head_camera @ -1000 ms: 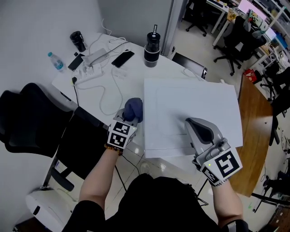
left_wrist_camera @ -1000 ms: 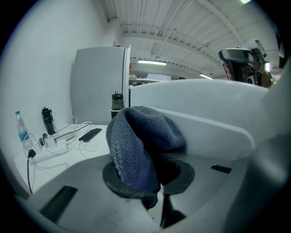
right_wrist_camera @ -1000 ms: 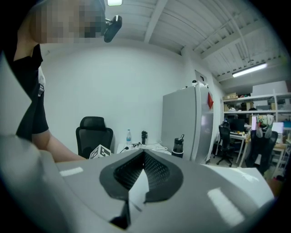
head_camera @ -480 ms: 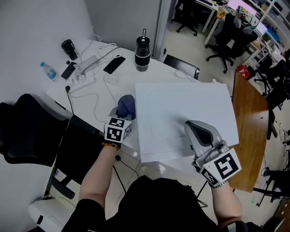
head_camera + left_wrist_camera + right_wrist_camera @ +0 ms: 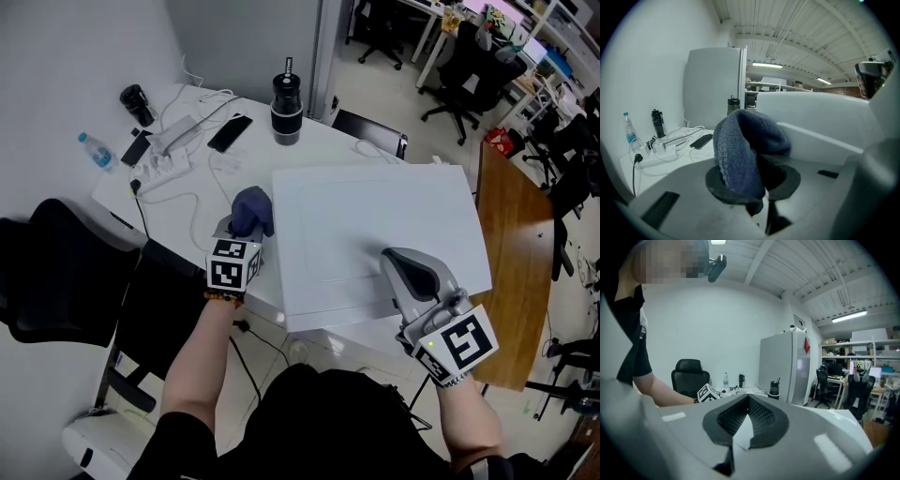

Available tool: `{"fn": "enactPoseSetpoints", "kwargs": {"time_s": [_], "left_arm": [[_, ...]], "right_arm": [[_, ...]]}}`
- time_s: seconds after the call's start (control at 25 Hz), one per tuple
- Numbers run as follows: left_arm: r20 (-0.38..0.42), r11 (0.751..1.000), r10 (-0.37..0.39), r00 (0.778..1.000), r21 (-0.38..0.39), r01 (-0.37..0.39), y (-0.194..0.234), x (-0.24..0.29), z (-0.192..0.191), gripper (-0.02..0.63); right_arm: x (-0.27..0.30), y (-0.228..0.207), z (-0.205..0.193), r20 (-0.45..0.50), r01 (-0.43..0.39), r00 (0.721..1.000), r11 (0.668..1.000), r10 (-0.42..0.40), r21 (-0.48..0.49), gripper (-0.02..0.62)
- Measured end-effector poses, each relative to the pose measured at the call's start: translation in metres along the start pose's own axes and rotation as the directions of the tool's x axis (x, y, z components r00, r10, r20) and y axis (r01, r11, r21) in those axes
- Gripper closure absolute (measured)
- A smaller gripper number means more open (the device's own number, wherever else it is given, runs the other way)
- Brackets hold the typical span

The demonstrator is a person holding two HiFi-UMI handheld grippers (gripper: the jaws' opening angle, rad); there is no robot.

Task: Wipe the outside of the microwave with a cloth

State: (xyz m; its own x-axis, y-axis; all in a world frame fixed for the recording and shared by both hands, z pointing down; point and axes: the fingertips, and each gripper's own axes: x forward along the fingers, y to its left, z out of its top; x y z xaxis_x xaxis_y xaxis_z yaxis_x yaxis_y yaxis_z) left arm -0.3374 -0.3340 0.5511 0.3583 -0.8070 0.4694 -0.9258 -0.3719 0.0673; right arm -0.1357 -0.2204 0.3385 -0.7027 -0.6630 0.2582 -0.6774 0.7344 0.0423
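My left tongs grip the dark blue knitted cloth, held right at the left side of the white box-shaped microwave on the white tabletop. My right tongs rest on the microwave's top, closed together, empty.

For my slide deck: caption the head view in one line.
Left gripper holds a blue cloth at the microwave's left side; right gripper lies shut over its top.
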Motion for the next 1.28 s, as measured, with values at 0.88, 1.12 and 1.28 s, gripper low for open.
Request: {"fn": "enactPoseSetpoints", "kwargs": {"time_s": [0.88, 1.12, 1.28], "left_arm": [[0.192, 0.962, 0.272, 0.943, -0.021, -0.273, -0.06, -0.178, 0.054, 0.54], [0.296, 0.946, 0.308, 0.904, 0.001, -0.323, -0.12, -0.239, 0.093, 0.54], [0.356, 0.954, 0.274, 0.894, 0.014, -0.298, -0.178, -0.266, 0.112, 0.54]], "right_arm": [[-0.103, 0.016, -0.011, 0.091, -0.153, 0.984, 0.988, 0.151, 0.014, 0.594], [-0.151, 0.009, -0.017, 0.122, -0.166, 0.979, 0.986, 0.162, 0.029, 0.594], [-0.183, 0.007, -0.023, 0.14, -0.175, 0.976, 0.984, 0.169, 0.034, 0.594]]}}
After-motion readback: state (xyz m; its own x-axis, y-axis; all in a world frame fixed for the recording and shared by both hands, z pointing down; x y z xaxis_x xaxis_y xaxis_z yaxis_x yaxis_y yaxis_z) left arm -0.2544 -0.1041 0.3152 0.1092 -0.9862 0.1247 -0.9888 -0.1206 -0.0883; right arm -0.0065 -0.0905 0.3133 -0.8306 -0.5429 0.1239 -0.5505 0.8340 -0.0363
